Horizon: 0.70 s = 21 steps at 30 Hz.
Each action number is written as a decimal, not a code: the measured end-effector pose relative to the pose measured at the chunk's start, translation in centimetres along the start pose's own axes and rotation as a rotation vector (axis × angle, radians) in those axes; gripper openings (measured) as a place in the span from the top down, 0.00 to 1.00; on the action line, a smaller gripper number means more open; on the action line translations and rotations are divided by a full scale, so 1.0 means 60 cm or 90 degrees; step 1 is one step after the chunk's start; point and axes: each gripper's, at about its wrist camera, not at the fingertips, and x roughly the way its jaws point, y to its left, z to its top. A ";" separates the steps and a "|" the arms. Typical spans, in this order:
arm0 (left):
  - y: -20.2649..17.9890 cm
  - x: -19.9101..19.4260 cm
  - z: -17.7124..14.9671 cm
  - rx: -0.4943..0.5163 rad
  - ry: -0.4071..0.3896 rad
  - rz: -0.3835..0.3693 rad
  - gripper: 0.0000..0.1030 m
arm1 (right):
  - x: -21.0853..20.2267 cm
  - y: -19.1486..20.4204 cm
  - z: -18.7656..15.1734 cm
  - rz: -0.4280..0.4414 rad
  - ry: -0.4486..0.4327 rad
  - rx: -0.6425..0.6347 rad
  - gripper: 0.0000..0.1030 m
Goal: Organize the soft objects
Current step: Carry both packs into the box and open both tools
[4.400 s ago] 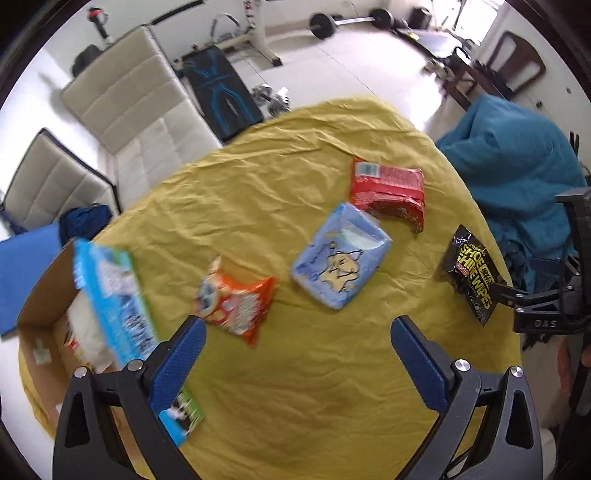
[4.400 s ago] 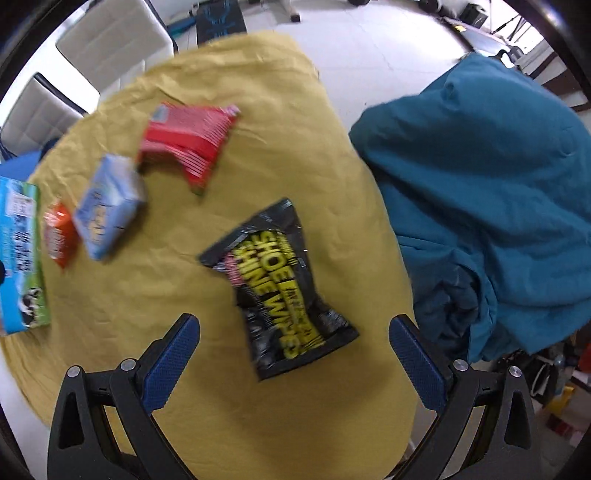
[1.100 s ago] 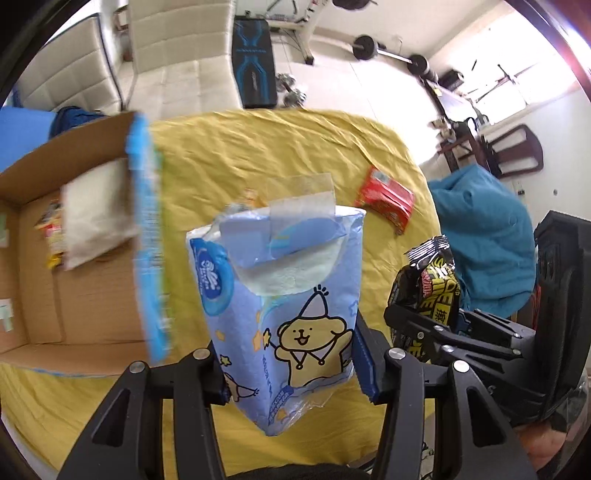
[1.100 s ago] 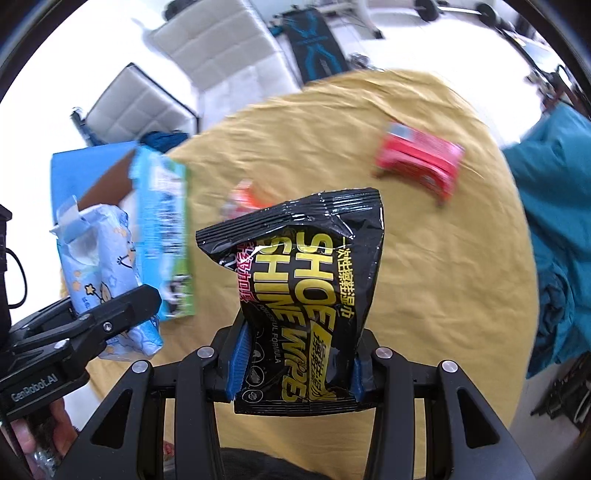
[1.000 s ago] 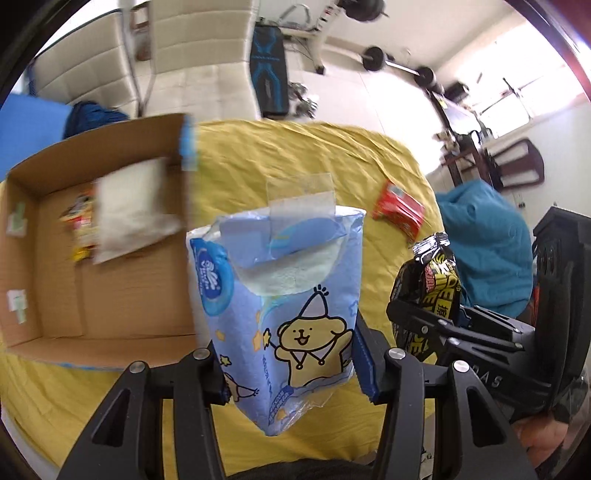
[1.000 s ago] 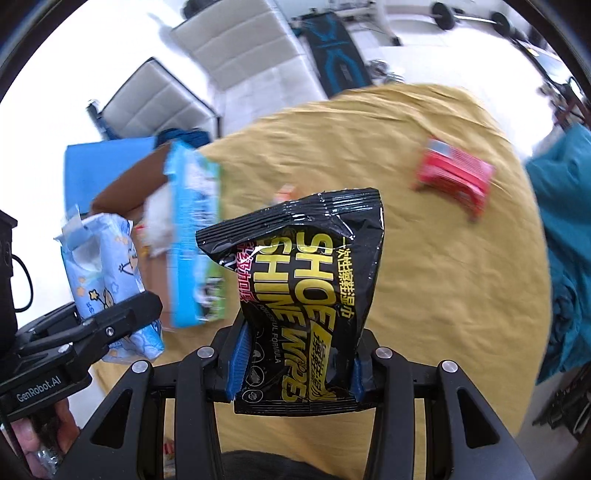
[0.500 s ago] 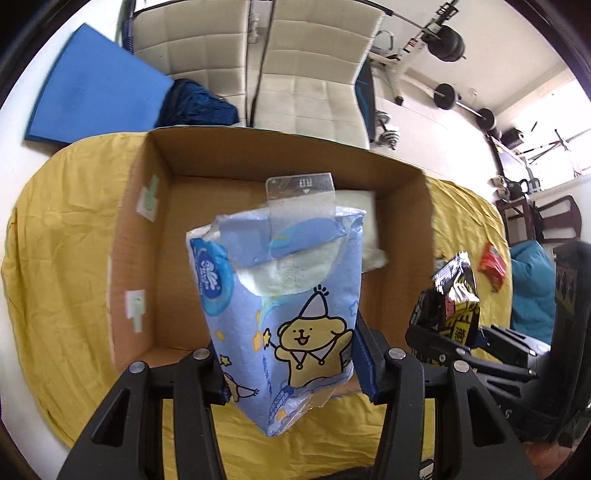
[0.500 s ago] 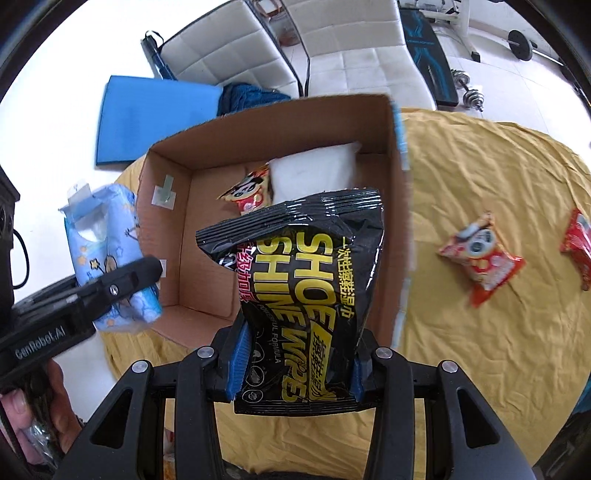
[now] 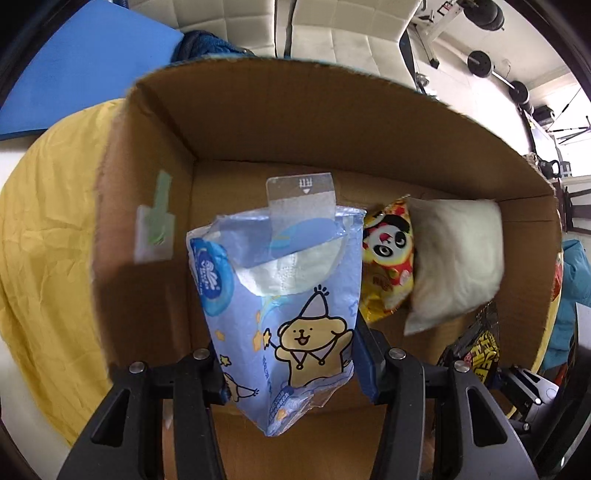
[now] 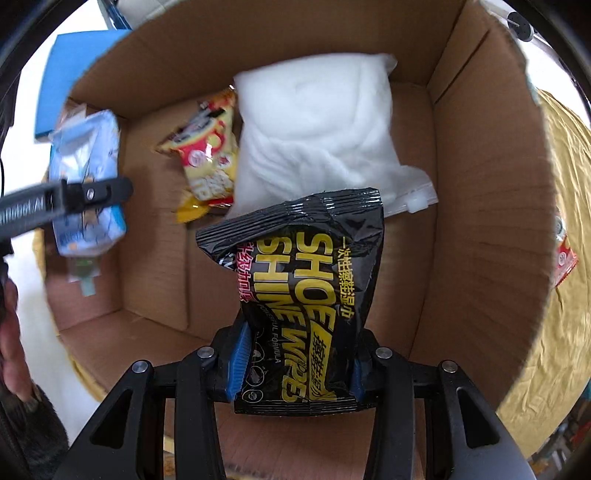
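My left gripper [image 9: 290, 373] is shut on a light blue tissue pack [image 9: 284, 295] with a cartoon bear, held over the left half of an open cardboard box [image 9: 332, 110]. My right gripper [image 10: 295, 365] is shut on a black shoe shine wipes pack [image 10: 306, 295], held over the box [image 10: 480, 184] near its front. The tissue pack also shows in the right wrist view [image 10: 86, 184], and the black pack shows in the left wrist view [image 9: 476, 343]. Inside the box lie a white pillow-like pack [image 10: 317, 122] and a yellow panda snack bag [image 10: 208, 147].
The box stands on a table with a yellow cloth [image 9: 48, 221]. A red snack bag [image 10: 565, 254] lies on the cloth right of the box. White chairs [image 9: 332, 33] and a blue mat [image 9: 74, 74] are behind the table. A teal blanket [image 9: 572, 295] is at right.
Both grippers have moved forward and down, close over the open box, each still holding its pack. The box now fills both views.
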 end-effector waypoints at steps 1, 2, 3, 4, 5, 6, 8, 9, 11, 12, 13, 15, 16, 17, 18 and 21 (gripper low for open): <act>-0.002 0.008 0.005 0.001 0.005 0.001 0.54 | 0.008 -0.001 0.002 -0.005 0.004 0.001 0.56; -0.003 0.020 0.012 0.006 0.013 0.004 0.54 | 0.013 -0.003 0.003 -0.009 0.006 0.004 0.56; -0.005 0.026 0.018 0.011 0.015 0.006 0.54 | 0.019 -0.003 0.005 -0.013 0.006 0.004 0.56; -0.007 0.033 0.022 0.016 0.017 0.009 0.53 | 0.028 -0.003 0.010 -0.020 0.008 0.003 0.56; -0.008 0.037 0.025 0.020 0.018 0.011 0.52 | 0.035 -0.002 0.013 -0.027 0.008 0.003 0.56; -0.010 0.043 0.029 0.024 0.020 0.012 0.52 | 0.045 0.006 0.017 -0.033 0.010 0.002 0.56; -0.011 0.051 0.031 0.028 0.023 0.011 0.52 | 0.060 0.013 0.017 -0.042 0.014 0.005 0.56; -0.012 0.055 0.033 0.030 0.024 0.012 0.52 | 0.066 0.016 0.019 -0.047 0.015 0.006 0.56; -0.012 0.060 0.034 0.036 0.023 0.013 0.51 | 0.076 0.019 0.020 -0.060 0.013 0.005 0.55; -0.012 0.061 0.034 0.036 0.020 0.012 0.50 | 0.080 0.020 0.019 -0.061 0.010 0.008 0.55; -0.011 0.063 0.039 0.036 0.020 0.008 0.49 | 0.083 0.023 0.019 -0.067 0.008 0.007 0.54; -0.008 0.064 0.039 0.033 0.023 0.000 0.45 | 0.086 0.026 0.020 -0.075 0.001 0.011 0.53; -0.006 0.064 0.038 0.029 0.025 -0.004 0.44 | 0.087 0.029 0.020 -0.077 0.000 0.009 0.52; -0.003 0.064 0.037 0.022 0.027 -0.010 0.43 | 0.089 0.031 0.019 -0.078 -0.001 0.011 0.51; 0.000 0.063 0.037 0.017 0.028 -0.014 0.40 | 0.090 0.034 0.018 -0.082 -0.001 0.012 0.46; 0.007 0.051 0.031 0.004 0.017 -0.010 0.35 | 0.086 0.045 0.013 -0.084 -0.012 0.013 0.31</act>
